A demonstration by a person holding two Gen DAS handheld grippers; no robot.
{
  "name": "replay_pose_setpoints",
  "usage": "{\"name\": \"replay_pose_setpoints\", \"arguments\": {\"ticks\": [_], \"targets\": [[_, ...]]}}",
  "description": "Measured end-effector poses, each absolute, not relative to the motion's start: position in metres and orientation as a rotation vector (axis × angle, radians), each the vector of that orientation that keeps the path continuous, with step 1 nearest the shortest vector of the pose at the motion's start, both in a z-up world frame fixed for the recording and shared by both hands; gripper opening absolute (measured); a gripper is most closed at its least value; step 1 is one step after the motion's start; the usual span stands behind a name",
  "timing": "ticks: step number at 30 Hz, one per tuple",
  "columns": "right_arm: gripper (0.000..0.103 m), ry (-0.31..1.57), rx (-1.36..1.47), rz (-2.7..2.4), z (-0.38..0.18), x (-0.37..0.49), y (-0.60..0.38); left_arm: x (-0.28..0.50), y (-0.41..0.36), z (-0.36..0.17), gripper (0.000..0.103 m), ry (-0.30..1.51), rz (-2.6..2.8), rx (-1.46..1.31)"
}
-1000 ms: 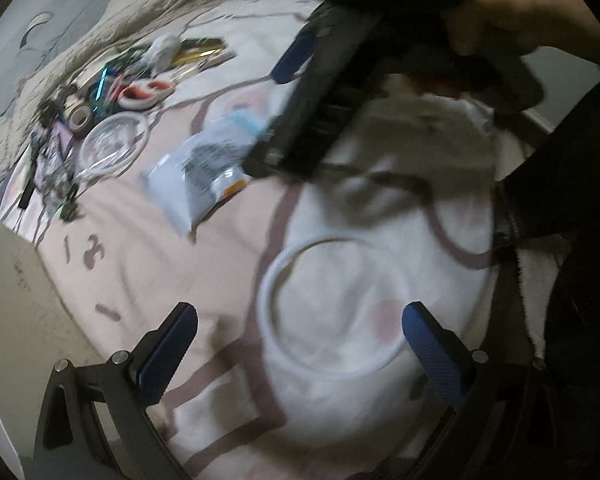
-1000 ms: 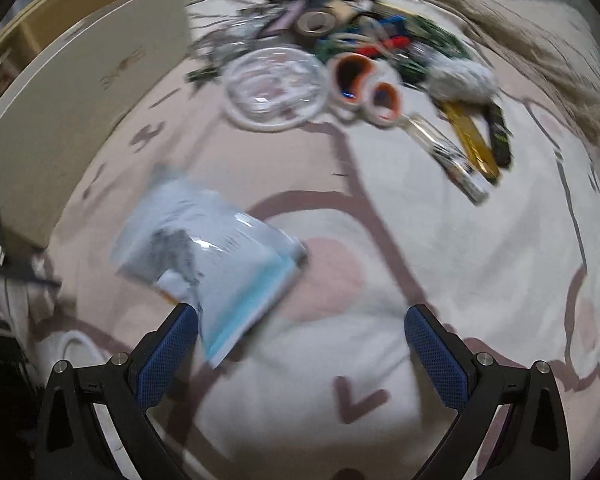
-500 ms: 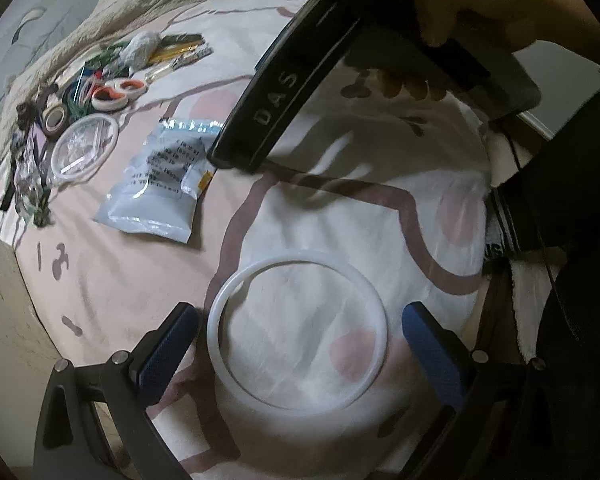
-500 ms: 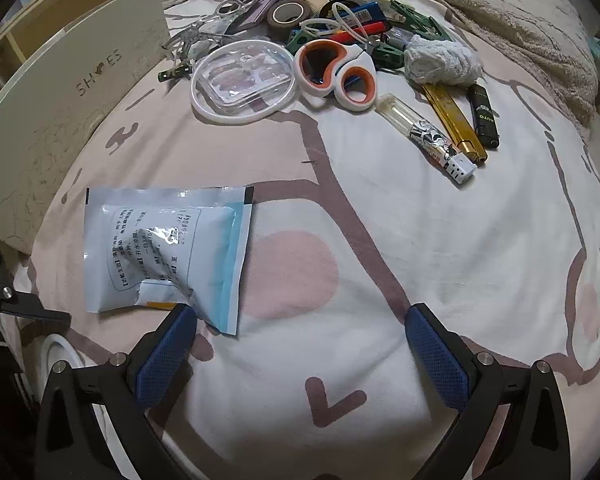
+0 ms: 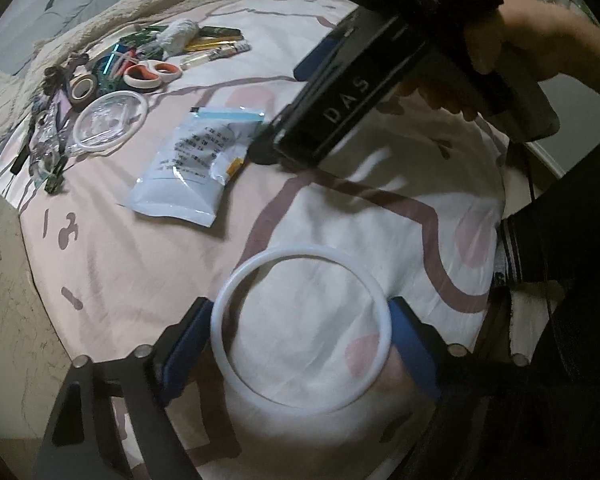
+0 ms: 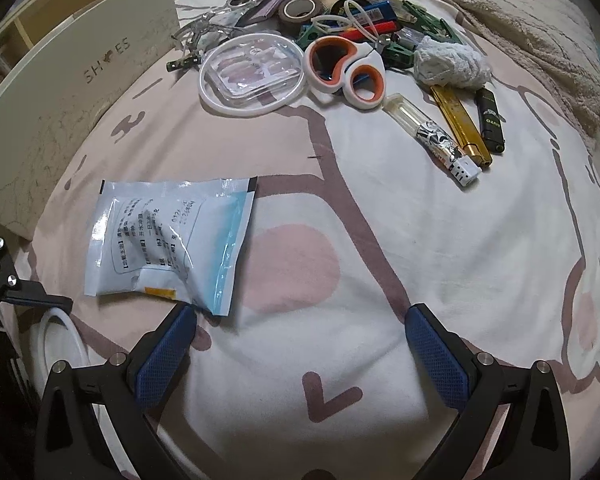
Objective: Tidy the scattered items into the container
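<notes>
Pink-and-cream cotton covers the bed (image 6: 480, 280), which carries everything here and, being soft, lets things lie flat where they fall. The shoe box (image 6: 72, 92) stands at the bed's left edge, probably the container, within reach of both hands. Most clutter sits heaped at the far side: scissors (image 6: 348, 68), a clear round lid (image 6: 252, 76), tape, lighters. The medicine pouch (image 6: 168, 240) lies alone, nearer, just beyond the right hand-held gripper (image 6: 300, 348), which hangs spread and empty, one blue pad beside the pouch's corner. The white ring (image 5: 300, 334) lies flat between the pads of the left hand-held gripper (image 5: 300, 348), whose jaws are closing across its width, seemingly touching its rim on both sides.
</notes>
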State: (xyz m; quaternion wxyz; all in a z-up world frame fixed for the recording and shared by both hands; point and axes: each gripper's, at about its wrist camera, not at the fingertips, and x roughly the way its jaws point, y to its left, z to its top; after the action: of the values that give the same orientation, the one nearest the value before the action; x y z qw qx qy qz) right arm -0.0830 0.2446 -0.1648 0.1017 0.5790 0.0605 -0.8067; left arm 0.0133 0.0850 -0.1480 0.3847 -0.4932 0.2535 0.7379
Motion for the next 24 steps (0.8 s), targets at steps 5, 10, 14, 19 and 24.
{"name": "replay_pose_setpoints", "arguments": {"ticks": [5, 10, 14, 19, 24], "targets": [[0.103, 0.131, 1.775, -2.337, -0.158, -0.085, 0.249, 0.017, 0.079, -0.147, 0.085, 0.626, 1.908, -1.246], [0.103, 0.074, 1.713, -2.337, -0.142, -0.082, 0.248, 0.021, 0.074, -0.144, 0.085, 0.612, 1.933, -1.233], [0.103, 0.01, 1.677, -2.351, -0.136, -0.082, 0.241, 0.022, 0.066, -0.143, 0.085, 0.597, 1.973, -1.23], [0.103, 0.095, 1.639, -2.388, -0.136, -0.078, 0.21, 0.02, 0.056, -0.142, 0.085, 0.562, 2.02, -1.24], [0.103, 0.198, 1.621, -2.422, -0.139, -0.073, 0.182, 0.022, 0.046, -0.141, 0.085, 0.541, 2.049, -1.232]]}}
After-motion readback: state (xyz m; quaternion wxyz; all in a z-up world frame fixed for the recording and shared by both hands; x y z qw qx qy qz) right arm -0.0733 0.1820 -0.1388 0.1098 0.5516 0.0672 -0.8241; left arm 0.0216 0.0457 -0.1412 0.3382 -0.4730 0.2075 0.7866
